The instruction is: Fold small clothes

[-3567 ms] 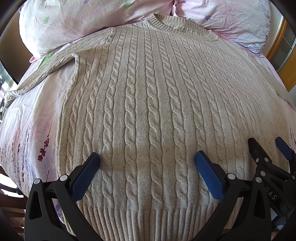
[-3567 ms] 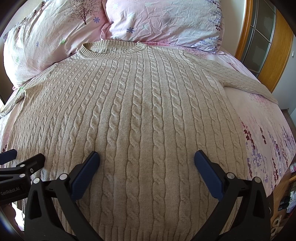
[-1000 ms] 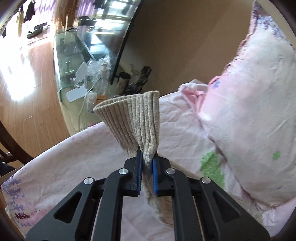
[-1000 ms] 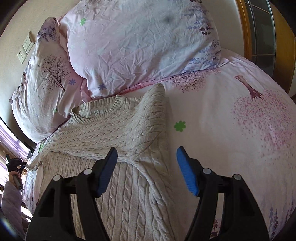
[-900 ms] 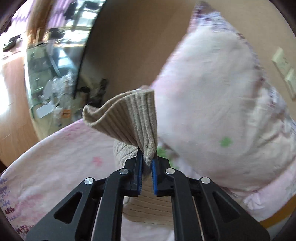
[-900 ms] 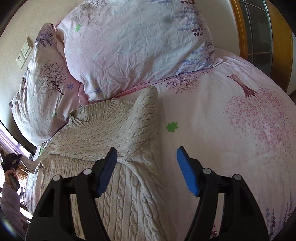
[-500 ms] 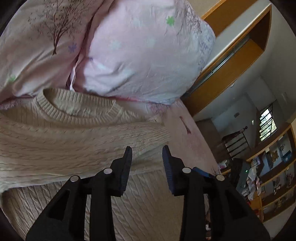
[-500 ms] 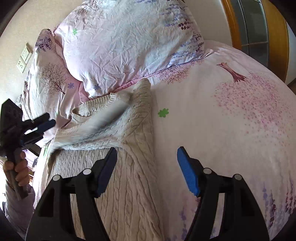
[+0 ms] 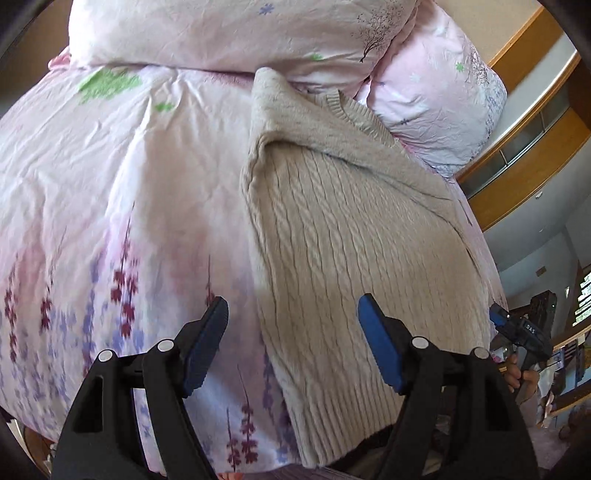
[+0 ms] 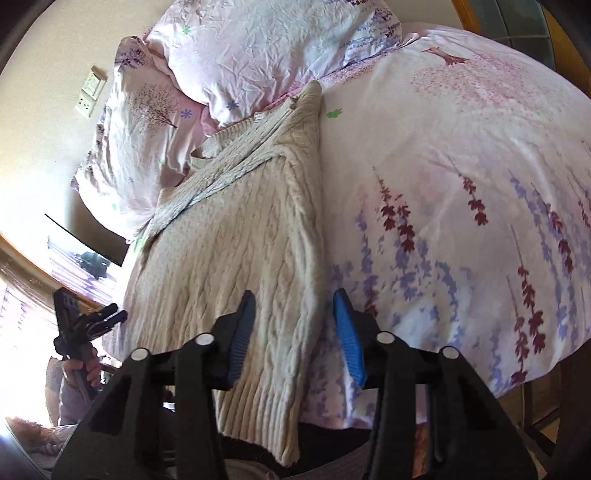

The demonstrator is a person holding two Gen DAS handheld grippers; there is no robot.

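A beige cable-knit sweater (image 9: pixel 354 236) lies flat on the bed, both sleeves folded across its chest below the collar. It also shows in the right wrist view (image 10: pixel 236 258). My left gripper (image 9: pixel 293 343) is open and empty, low over the sweater's left side edge near the ribbed hem. My right gripper (image 10: pixel 293 332) is open and empty, straddling the sweater's right side edge near the hem. The right gripper also shows far right in the left wrist view (image 9: pixel 517 330), and the left gripper at the left of the right wrist view (image 10: pixel 92 319).
The bed has a pink floral cover (image 9: pixel 110 206) with bare sheet either side of the sweater (image 10: pixel 461 184). Two pink pillows (image 9: pixel 229 33) (image 10: pixel 258 48) sit at the head. A wooden wardrobe (image 9: pixel 524 147) stands beyond the bed.
My left gripper let go of the sleeve cuff, now laid across the chest, and came down to the hem, opening wide. My right gripper also moved down to the hem and narrowed a little.
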